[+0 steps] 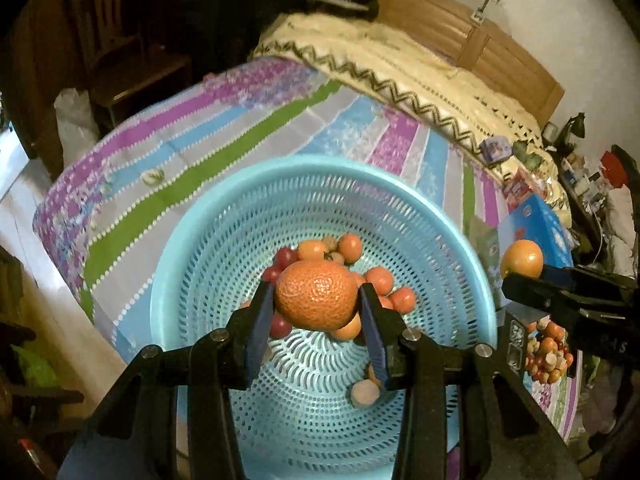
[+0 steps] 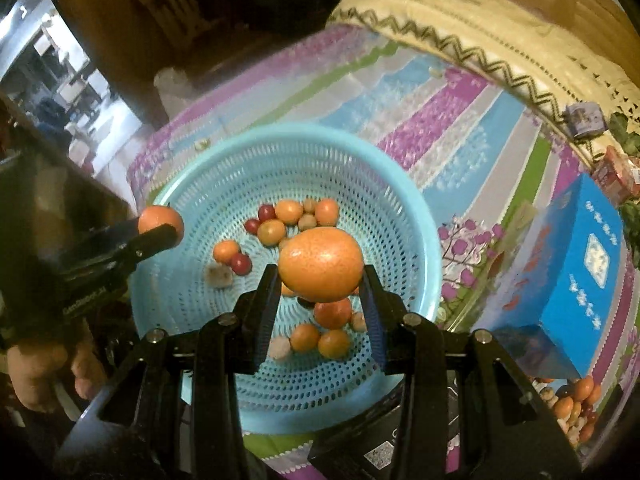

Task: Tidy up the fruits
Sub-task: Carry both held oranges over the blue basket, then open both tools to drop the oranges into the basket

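My left gripper [image 1: 316, 300] is shut on a bumpy orange mandarin [image 1: 316, 294] and holds it above the light blue perforated basket [image 1: 192, 264]. My right gripper [image 2: 320, 276] is shut on a smooth orange [image 2: 320, 264] above the same basket [image 2: 408, 208]. Several small oranges, red cherry tomatoes and pale round fruits lie in the basket [image 2: 276, 232]. The right gripper with its orange [image 1: 522, 258] shows at the right of the left wrist view. The left gripper with its mandarin [image 2: 160, 220] shows at the left of the right wrist view.
The basket stands on a striped purple, blue and green tablecloth [image 1: 208, 144]. A blue box [image 2: 576, 276] stands right of the basket. A heap of small fruits [image 2: 572, 408] lies at the near right. A cream crocheted cover [image 1: 400, 64] lies behind the table.
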The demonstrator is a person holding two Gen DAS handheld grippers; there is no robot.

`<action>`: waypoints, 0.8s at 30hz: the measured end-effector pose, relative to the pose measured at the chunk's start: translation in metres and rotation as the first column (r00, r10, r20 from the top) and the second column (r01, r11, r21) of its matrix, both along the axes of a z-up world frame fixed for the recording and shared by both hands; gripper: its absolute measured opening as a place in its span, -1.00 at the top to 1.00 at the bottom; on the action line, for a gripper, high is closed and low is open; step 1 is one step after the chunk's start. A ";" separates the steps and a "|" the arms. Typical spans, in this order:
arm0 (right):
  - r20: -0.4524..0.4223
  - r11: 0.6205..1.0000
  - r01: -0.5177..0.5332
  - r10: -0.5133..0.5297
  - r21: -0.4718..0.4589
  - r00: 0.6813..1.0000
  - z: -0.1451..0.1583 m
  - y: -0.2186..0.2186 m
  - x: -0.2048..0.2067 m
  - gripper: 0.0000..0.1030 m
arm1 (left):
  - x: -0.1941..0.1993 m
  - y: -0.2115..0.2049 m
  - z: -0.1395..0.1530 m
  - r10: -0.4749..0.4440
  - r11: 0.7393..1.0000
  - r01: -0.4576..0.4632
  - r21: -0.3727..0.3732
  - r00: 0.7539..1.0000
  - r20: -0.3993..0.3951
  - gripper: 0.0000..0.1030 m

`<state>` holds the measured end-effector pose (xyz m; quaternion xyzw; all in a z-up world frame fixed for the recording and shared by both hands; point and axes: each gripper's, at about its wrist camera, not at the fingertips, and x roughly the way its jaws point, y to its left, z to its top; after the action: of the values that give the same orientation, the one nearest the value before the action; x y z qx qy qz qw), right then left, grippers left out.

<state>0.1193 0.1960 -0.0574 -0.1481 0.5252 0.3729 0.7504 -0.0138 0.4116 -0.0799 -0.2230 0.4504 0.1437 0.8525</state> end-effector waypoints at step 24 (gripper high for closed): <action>-0.100 0.996 -0.004 -0.005 -0.089 0.995 -0.040 -0.003 0.016 0.21 | 0.002 0.021 -0.050 -0.016 0.998 0.008 -0.066 0.991 -0.134 0.15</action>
<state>0.1349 0.1933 -0.0978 -0.1624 0.5785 0.3557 0.7159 -0.0121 0.4325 -0.1296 -0.2378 0.5127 0.1386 0.8132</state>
